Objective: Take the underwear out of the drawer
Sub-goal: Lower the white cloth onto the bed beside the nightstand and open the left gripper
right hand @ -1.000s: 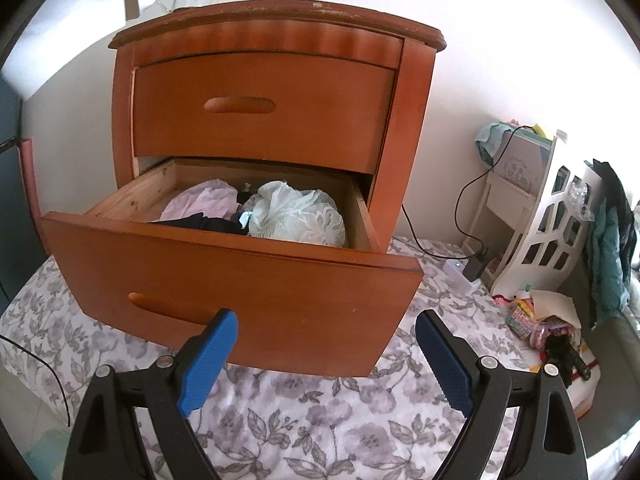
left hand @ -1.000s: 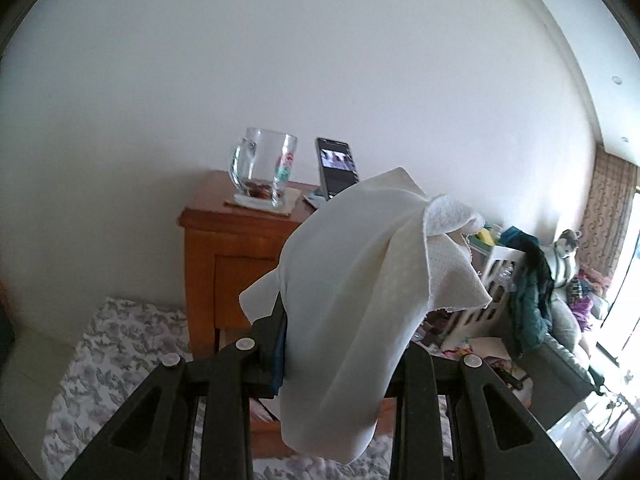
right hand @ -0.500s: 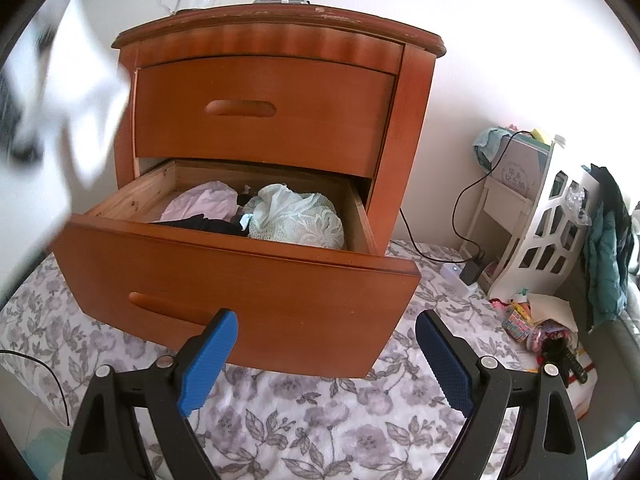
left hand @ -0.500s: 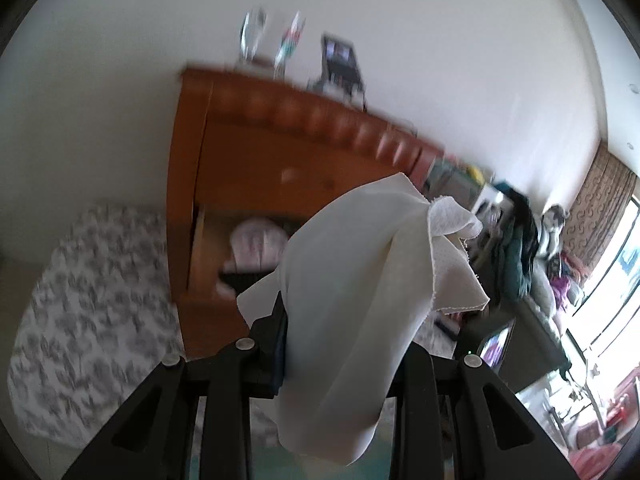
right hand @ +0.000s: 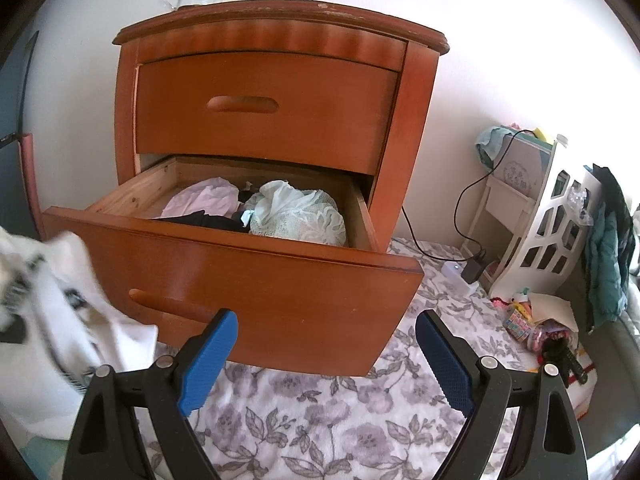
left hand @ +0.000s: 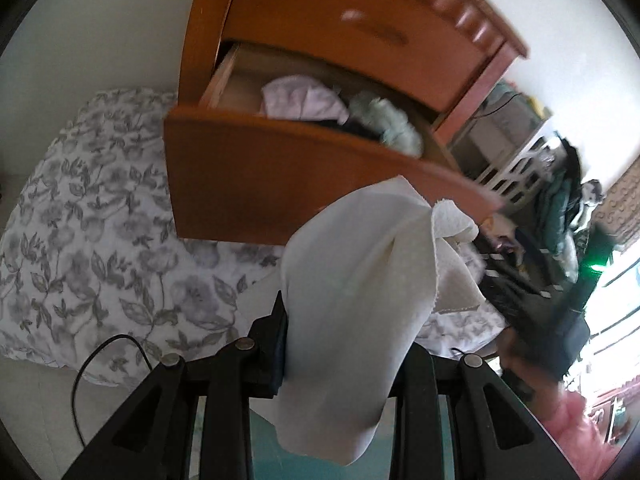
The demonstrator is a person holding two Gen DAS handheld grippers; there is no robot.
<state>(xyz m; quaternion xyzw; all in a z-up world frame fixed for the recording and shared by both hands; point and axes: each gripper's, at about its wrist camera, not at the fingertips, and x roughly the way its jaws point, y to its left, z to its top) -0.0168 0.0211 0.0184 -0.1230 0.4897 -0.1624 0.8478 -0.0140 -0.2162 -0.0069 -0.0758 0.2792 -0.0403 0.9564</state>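
Holding a white underwear piece (left hand: 360, 280) clamped in the left gripper (left hand: 344, 344): jaws narrow, pinching the cloth, which drapes over and past the fingers and hides the tips. It hangs out in front of the open lower drawer (right hand: 240, 276), over the floral bedding (right hand: 320, 420). In the right view it shows as a white blur at far left (right hand: 52, 300), beside the drawer front. Right gripper (right hand: 326, 360) wide open with nothing between its blue pads (right hand: 208, 356), aimed at the drawer front. More garments in the drawer: pink one (right hand: 204, 200), black one (right hand: 204, 222), pale green lace one (right hand: 304, 216). Nightstand (right hand: 280, 40) top drawer shut.
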